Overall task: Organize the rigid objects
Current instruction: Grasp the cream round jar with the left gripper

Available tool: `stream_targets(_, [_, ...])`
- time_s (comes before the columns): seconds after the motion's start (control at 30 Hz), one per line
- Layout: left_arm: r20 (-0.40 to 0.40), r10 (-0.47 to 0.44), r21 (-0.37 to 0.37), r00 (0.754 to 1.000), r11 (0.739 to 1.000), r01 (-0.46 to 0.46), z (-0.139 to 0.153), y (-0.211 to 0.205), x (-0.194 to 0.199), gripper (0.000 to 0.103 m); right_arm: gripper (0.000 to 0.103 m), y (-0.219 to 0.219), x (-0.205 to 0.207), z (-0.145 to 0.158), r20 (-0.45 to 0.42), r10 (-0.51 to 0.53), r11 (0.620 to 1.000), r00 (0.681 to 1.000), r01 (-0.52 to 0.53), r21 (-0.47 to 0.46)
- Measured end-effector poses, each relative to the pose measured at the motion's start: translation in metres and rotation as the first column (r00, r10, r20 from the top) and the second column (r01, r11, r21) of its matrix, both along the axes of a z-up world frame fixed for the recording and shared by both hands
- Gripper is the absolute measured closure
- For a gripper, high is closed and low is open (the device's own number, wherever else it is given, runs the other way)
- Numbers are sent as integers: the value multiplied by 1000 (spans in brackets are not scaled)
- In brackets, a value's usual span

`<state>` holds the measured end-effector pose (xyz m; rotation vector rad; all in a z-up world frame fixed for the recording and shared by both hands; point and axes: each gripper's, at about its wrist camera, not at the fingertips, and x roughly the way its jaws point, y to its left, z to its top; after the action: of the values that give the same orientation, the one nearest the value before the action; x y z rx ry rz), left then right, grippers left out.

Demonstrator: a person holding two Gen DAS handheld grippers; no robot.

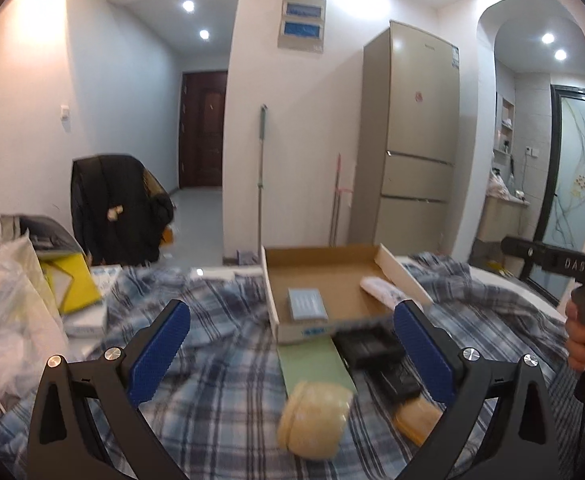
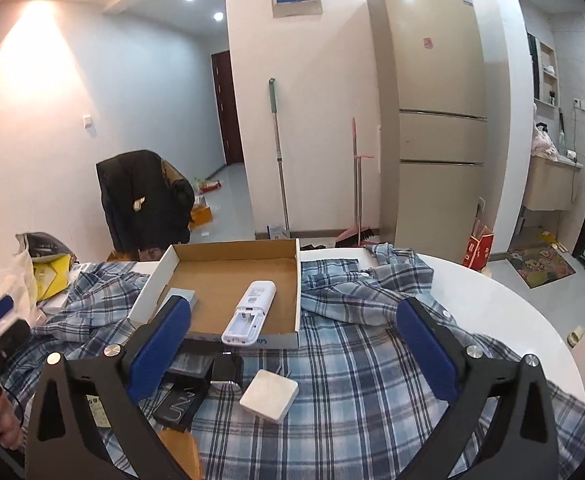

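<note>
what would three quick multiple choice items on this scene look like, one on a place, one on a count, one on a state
1. Where does the white remote lie?
A. in the cardboard box, one end over its front edge
B. on the chair
C. on the floor by the fridge

2. How many things lie in the cardboard box?
A. none
B. two
C. five

3. How does the right hand-held gripper stand?
A. shut on the remote
B. shut on the white square block
C. open, holding nothing

Key:
1 A: the remote rests on the box floor and its near end overhangs the front wall.
2 B: only the remote and a small grey-blue flat box show inside.
3 C: its blue pads stand wide apart, and the white square block lies free on the plaid cloth.
</note>
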<state>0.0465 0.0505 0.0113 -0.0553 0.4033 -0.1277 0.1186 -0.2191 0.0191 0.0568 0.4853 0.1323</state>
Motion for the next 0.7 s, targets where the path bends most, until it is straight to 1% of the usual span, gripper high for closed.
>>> stream_targets(0.1, [-48,-34,-10,998,999,34,-6,-7,-6,0,0,-3,-10,-2,13,-3,1000,1000,3,13])
stream_targets(0.13, [-49,-44,-6,998,999,43,-9,-9,-9,0,0,-4,-13,-2,16,-5,1000,1000,4,15])
stream_targets(0.23, [-51,-59,75,997,995,63,-14,-21,-12,0,1,-5,-20,-1,32,6,1000,999,-7,18])
stream_targets(0.27, [-62,-59,109,996,992,65,-18,-26,-9,0,1,-5,-22,-2,42,4,1000,999,-5,21])
stream_targets(0.37, [-98,-77,161,992,983,92,-30,-33,0,0,0,-5,-26,-5,63,15,999,998,-18,33])
stream_targets(0.47, [-164,-113,143,980,980,137,-41,-34,8,0,0,-3,-27,-13,66,37,998,997,-40,47])
stream_targets(0.6, [-258,-156,116,954,975,191,-54,-35,20,0,0,2,-25,-23,49,59,998,997,-61,32])
stream_targets(0.7, [-320,-143,140,937,971,196,-66,-40,27,0,0,5,-23,-28,47,67,998,997,-68,17])
